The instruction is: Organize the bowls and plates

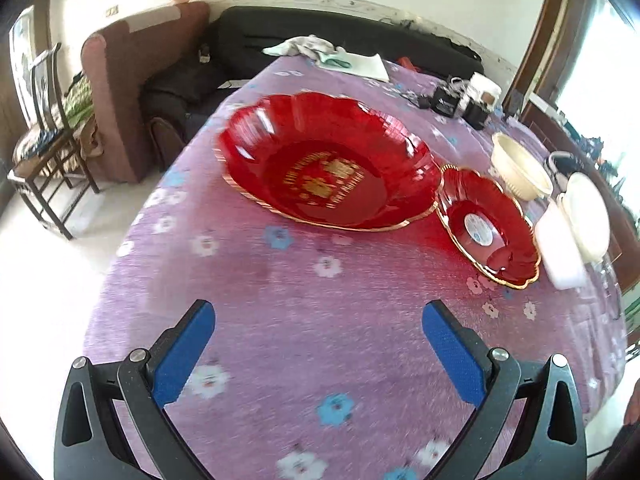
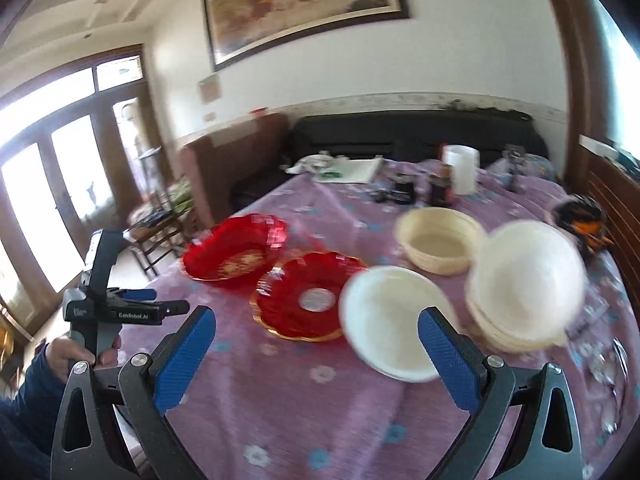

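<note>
Left wrist view: the left gripper (image 1: 318,330) hangs spread and empty above the purple cloth (image 1: 280,280). The big red dish (image 1: 326,166) lies ahead, its smaller twin (image 1: 486,226) touching its right rim. Both look light, stiff, slick plastic; pinch a scalloped rim.

Right wrist view: the right gripper (image 2: 316,338) is spread wide, empty, with the white plate (image 2: 390,322) just right of the smaller red dish.
</note>
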{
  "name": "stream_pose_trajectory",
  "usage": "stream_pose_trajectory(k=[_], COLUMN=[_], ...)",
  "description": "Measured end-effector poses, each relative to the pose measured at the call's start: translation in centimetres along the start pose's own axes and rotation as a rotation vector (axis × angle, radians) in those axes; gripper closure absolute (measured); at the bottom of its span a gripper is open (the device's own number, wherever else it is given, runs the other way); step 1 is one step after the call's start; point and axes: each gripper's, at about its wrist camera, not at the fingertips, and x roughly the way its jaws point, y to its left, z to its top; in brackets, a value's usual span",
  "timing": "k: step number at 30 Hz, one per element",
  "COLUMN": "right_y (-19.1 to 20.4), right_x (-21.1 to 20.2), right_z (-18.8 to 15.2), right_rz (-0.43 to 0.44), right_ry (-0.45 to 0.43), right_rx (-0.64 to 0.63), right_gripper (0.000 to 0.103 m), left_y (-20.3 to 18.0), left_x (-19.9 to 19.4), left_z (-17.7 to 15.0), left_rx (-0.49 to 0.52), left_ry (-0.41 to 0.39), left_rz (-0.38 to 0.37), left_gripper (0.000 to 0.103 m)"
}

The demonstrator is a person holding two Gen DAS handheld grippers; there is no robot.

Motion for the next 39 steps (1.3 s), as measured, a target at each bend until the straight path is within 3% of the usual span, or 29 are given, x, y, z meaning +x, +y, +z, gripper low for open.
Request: stream_pose_trajectory(k=[9,11,14,17,20,22,25,30,36,39], right_y=[5.9,6.3,6.5,5.9,5.3,5.0,4.1,2.2,1.5,1.4], right_x=[4.3,5.1,7.5,10.7,14.8,16.9,19.6,23.3,25.9,26.7], right_z=[4.2,5.2,6.9,8.2,8.9,9.0,9.1,9.3,8.9,8.6], right_rz=[0.064,0.073,0.113,0.142,0.142,0.145,0.121,0.108,0.084,0.079], right_ry=[0.103,0.113,0.165,0.229,0.312,0.345,0.379,0.423,0.46,0.472], right_rx=[-0.105,-0.102,-0.061,0.014,0.071,0.094,0.133,0.208,0.227,0.232], right_gripper=[0.0,0.0,0.009,0.035,0.037,0.045,0.056,0.067,0.067,0.067], left_y=[3.4,4.1,5.1,6.3,7.0,6.7,6.8,7.7,8.3,8.5], left_x=[-4.7,-5.0,-4.8,-3.4,-1.6,-0.2,1.9,4.4,6.0,6.5], left_z=[2.4,3.6,5.4,7.0,8.2,8.7,9.5,10.9,11.8,11.9], left_rx=[0.015,0.004,-0.014,-0.055,-0.078,-0.06,-0.061,-0.099,-0.113,-0.119], left_ry=[-0.064,-0.057,-0.034,0.02,0.063,0.092,0.126,0.141,0.148,0.154], left_rz=[0.067,0.094,0.099,0.054,0.019,0.021,0.013,-0.009,-0.013,-0.019], left_gripper=[0.0,0.005,0.02,0.022,0.027,0.05,0.055,0.066,0.067,0.075])
